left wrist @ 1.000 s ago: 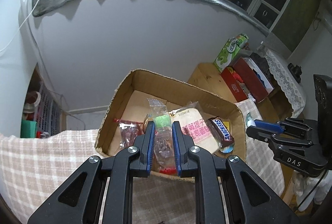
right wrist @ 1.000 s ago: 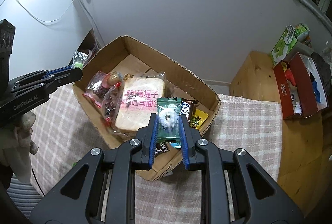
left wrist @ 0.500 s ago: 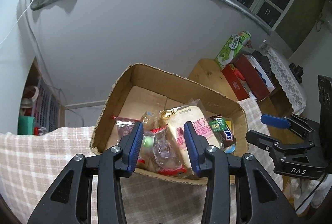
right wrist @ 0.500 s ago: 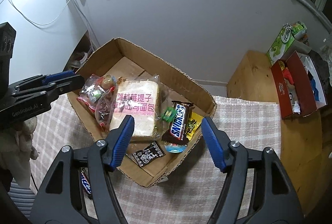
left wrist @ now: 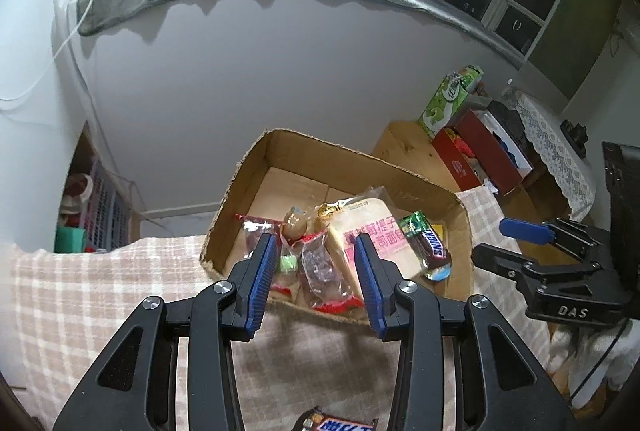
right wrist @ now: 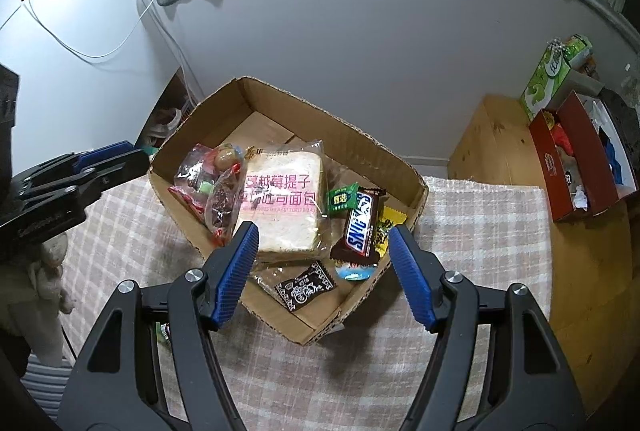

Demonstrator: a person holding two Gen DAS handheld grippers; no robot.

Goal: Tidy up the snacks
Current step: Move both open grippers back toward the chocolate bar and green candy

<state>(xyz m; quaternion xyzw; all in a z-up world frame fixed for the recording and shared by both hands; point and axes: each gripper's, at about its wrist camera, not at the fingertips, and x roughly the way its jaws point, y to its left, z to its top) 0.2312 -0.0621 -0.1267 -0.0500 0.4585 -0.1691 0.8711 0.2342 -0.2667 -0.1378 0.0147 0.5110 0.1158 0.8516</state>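
My left gripper hangs above the near wall of the cardboard box, jaws spread, nothing between them. My right gripper hangs over the box's near corner, jaws spread wide, likewise holding nothing.

The cardboard box sits on a tabletop covered by a checked cloth. Contents as observed from the right wrist view:
- A bagged bread slice with pink lettering lies flat in the middle.
- Two clear bags of small sweets lie touching its left edge.
- A green packet lies just right of the bread, touching a Snickers bar.
- A yellow packet shows partly under the Snickers bar.
- A black packet lies near the front wall, with a light-blue item just beside it; I cannot tell what that item is.

Outside the box, a second chocolate bar lies on the cloth at the bottom edge of the left wrist view, partly cut off.

Beyond the cloth, a wooden surface carries a red box and a green carton.
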